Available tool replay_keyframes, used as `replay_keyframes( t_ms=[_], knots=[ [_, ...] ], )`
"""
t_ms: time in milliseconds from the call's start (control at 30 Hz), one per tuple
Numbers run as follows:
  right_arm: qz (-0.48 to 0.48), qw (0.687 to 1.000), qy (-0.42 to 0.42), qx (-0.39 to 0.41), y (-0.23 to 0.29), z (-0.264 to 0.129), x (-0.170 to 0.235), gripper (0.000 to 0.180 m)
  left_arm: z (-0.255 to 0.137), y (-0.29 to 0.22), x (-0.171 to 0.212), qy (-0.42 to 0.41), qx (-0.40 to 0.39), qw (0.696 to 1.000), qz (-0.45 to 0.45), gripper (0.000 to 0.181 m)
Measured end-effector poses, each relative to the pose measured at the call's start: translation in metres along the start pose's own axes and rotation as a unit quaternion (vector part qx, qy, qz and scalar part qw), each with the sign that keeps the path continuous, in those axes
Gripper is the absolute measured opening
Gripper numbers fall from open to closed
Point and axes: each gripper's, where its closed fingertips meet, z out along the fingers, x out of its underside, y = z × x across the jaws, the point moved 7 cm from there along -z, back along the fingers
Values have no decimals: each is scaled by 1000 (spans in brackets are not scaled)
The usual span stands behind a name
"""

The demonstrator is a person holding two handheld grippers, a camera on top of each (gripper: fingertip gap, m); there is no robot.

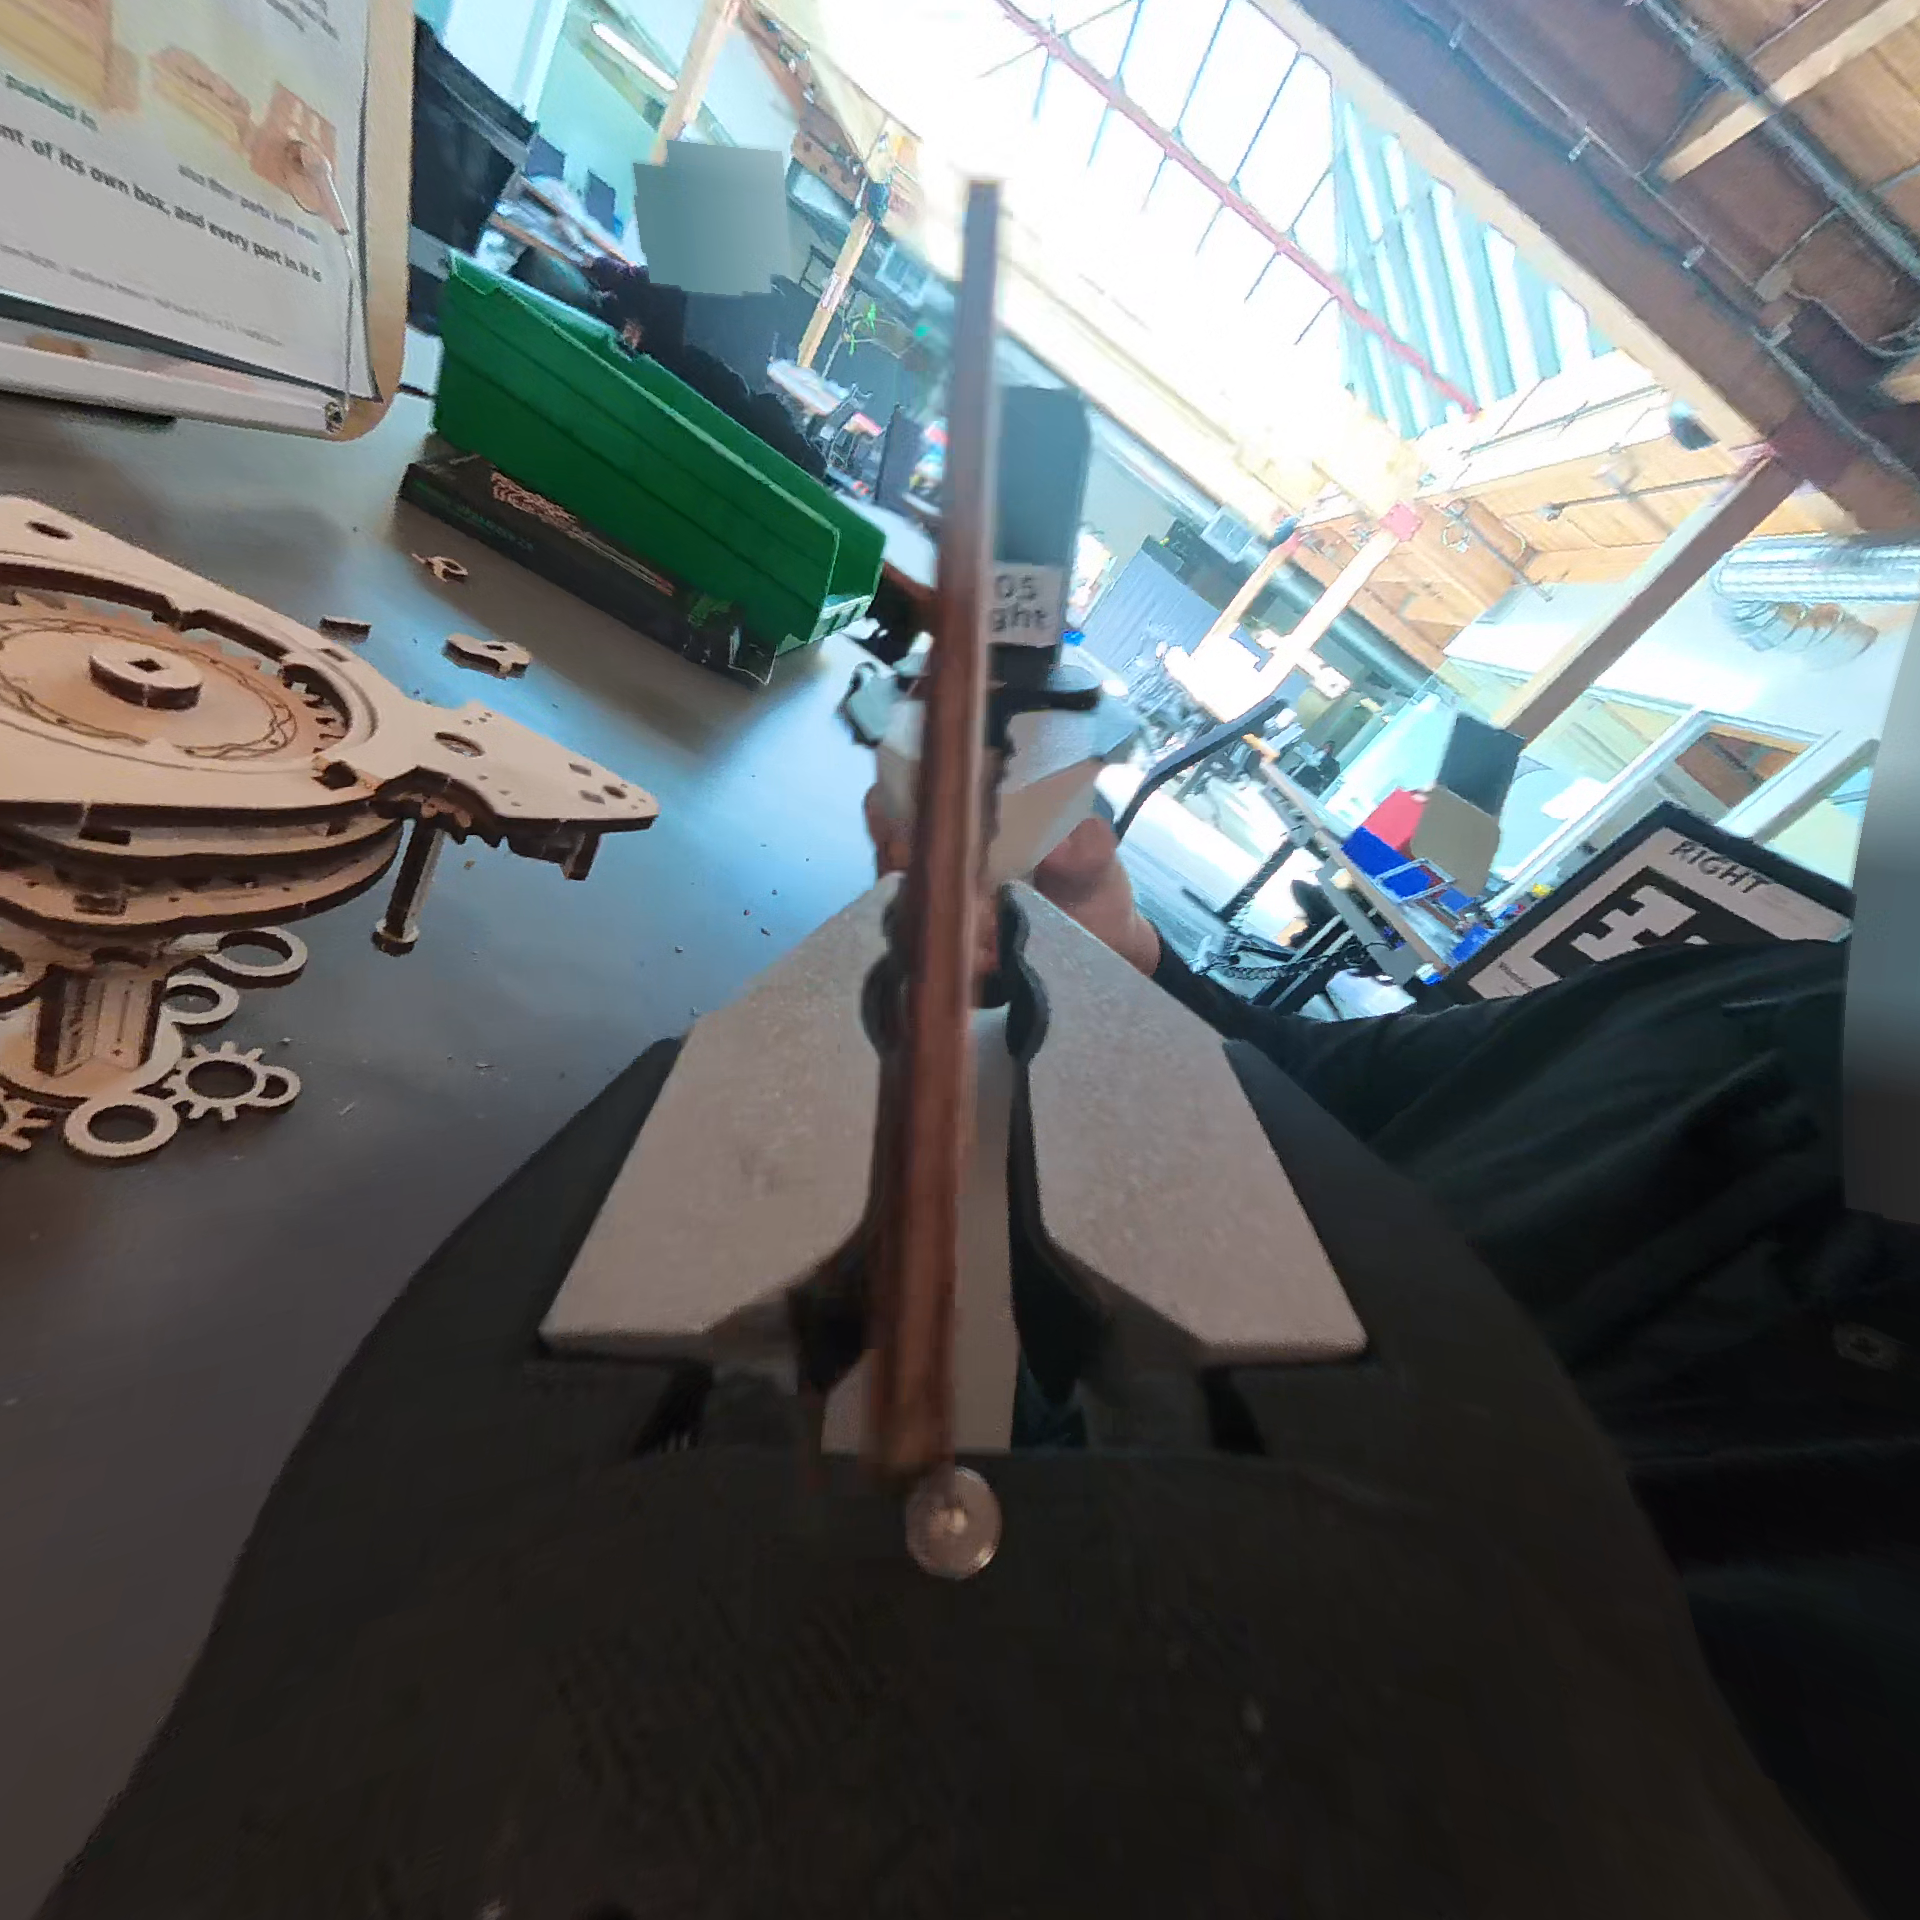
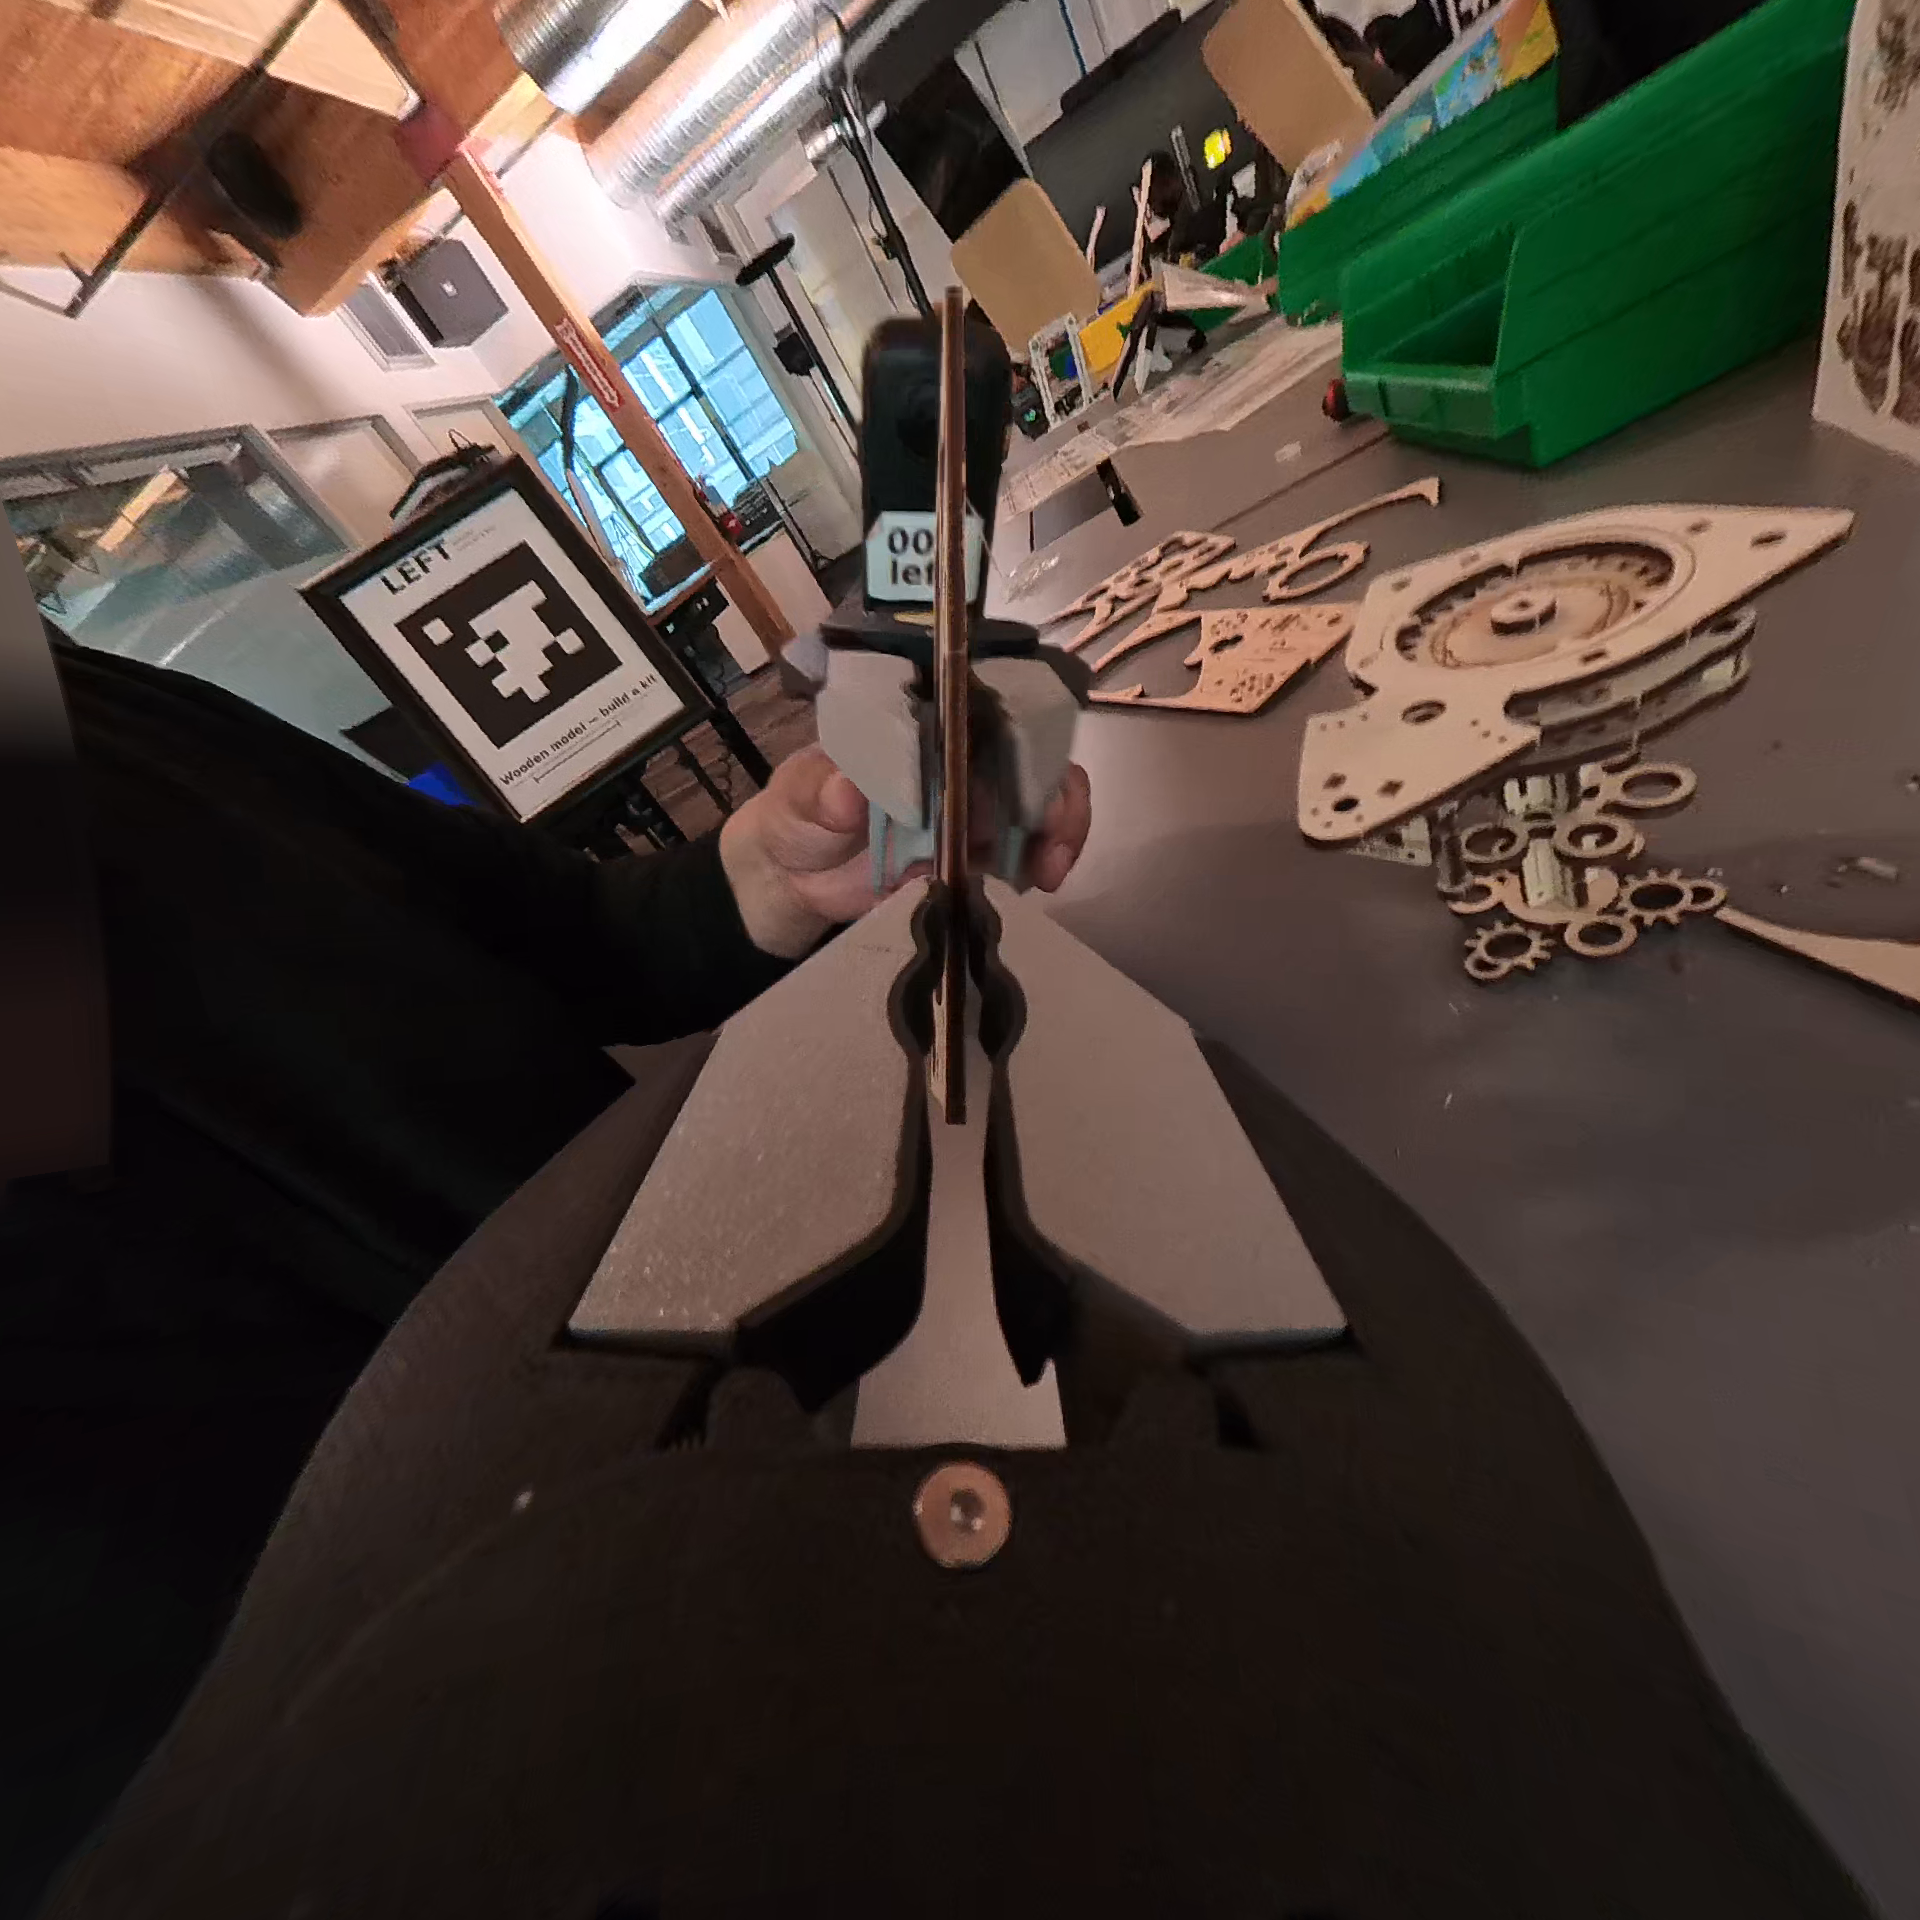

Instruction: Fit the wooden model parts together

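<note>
A thin wooden sheet (image 1: 961,520) is held edge-on above the table, between both grippers. My left gripper (image 1: 940,935) is shut on its near end. My right gripper (image 1: 987,769) faces it and is shut on the far end, with a hand behind it. In the right wrist view my right gripper (image 2: 951,914) clamps the same sheet (image 2: 951,468), and the left gripper (image 2: 948,769) grips it opposite. The partly built wooden model (image 1: 208,727) with gears and a round disc stands on the table; it also shows in the right wrist view (image 2: 1538,665).
Green bins (image 1: 644,488) stand at the back of the dark table (image 1: 582,987), beside an instruction board (image 1: 177,187). Small loose wooden bits (image 1: 488,655) lie near the model. Cut-out wooden sheets (image 2: 1226,623) lie behind the model. A marker sign (image 2: 499,644) stands off the table. Only a small space, under 4 cm, lies between the two pairs of fingers.
</note>
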Motion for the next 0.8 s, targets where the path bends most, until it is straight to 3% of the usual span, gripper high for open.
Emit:
replay_keyframes(
  t_ms=[100, 233, 300, 800],
  knots=[
    [-21, 999, -26, -7, 6, -8, -8, 0, -2, 6, 1, 9, -33, 999, 2, 41],
    [-31, 999, -31, 3, 6, -8, -10, 0, 4, -3, 7, 24, 9, 1000, 0, 24],
    [-31, 999, -25, 3, 7, -3, -9, 0, 7, -6, 9, 30, 23, 999, 10, 5],
    [-96, 984, 94, 114, 8, 28, 3, 3, -15, -1, 19, 90, -51, 994, 29, 1]
  ],
)
